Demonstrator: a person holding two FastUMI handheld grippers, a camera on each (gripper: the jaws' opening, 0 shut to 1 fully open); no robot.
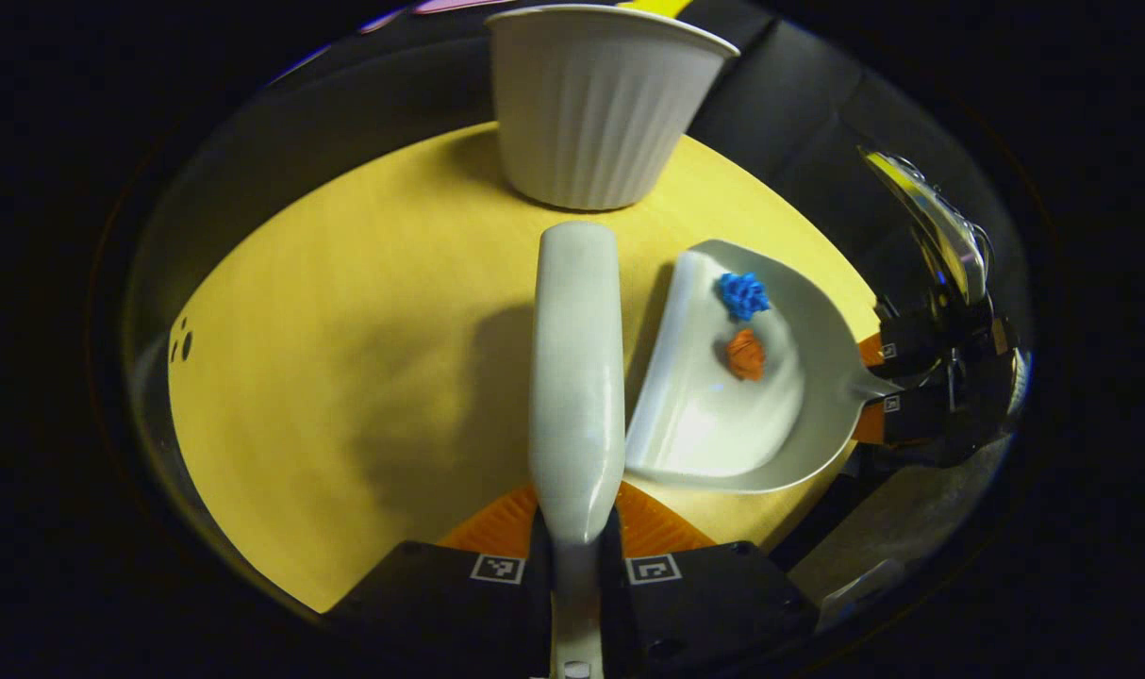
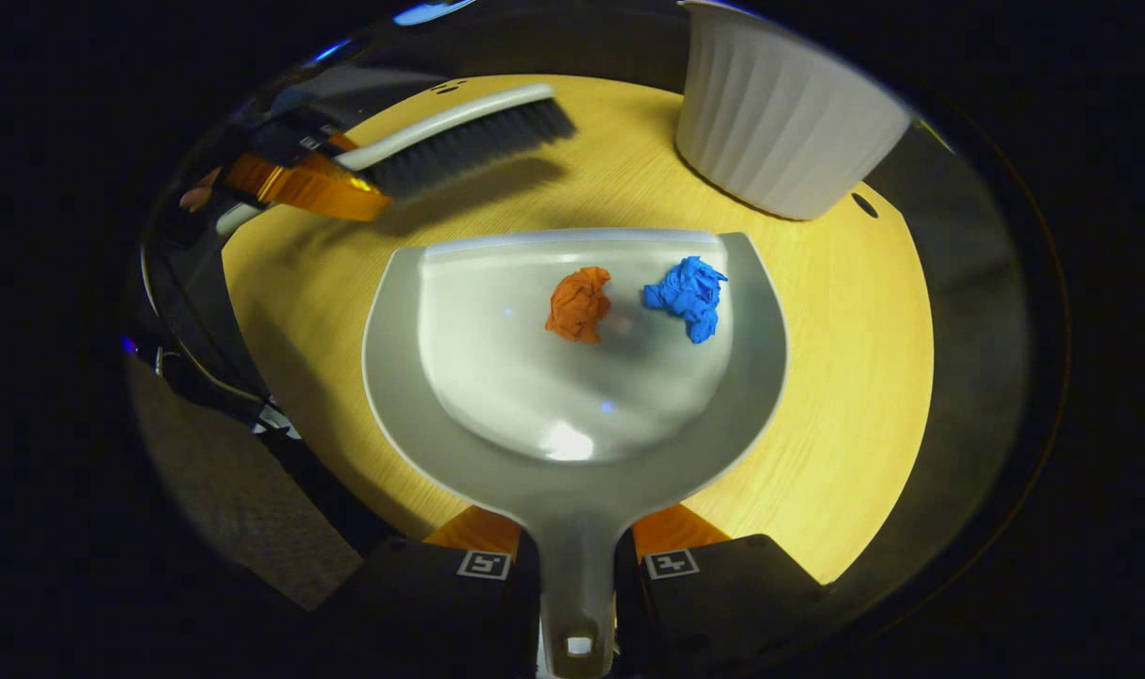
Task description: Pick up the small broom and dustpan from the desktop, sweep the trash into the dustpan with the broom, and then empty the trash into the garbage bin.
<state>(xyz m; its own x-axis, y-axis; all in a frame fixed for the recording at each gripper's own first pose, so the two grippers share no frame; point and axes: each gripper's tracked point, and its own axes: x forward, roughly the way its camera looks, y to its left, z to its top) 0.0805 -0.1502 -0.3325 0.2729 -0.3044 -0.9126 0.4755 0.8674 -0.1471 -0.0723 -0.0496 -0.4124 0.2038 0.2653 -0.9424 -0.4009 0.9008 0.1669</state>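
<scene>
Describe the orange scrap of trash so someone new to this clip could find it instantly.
On the yellow desktop lies a pale dustpan, held by the right gripper. Two crumpled paper wads sit inside near its front lip. The orange wad lies farther from the white ribbed bin than the blue wad.

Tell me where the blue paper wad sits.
Right gripper view: the blue paper wad lies inside the dustpan, right of the orange wad, near the front lip.

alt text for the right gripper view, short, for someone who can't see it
The right gripper holds a dustpan by its handle over a wooden table, with an orange paper ball and a blue paper ball in the pan. Beyond it, the left gripper holds a broom, and a white ribbed bin stands far right.
</scene>
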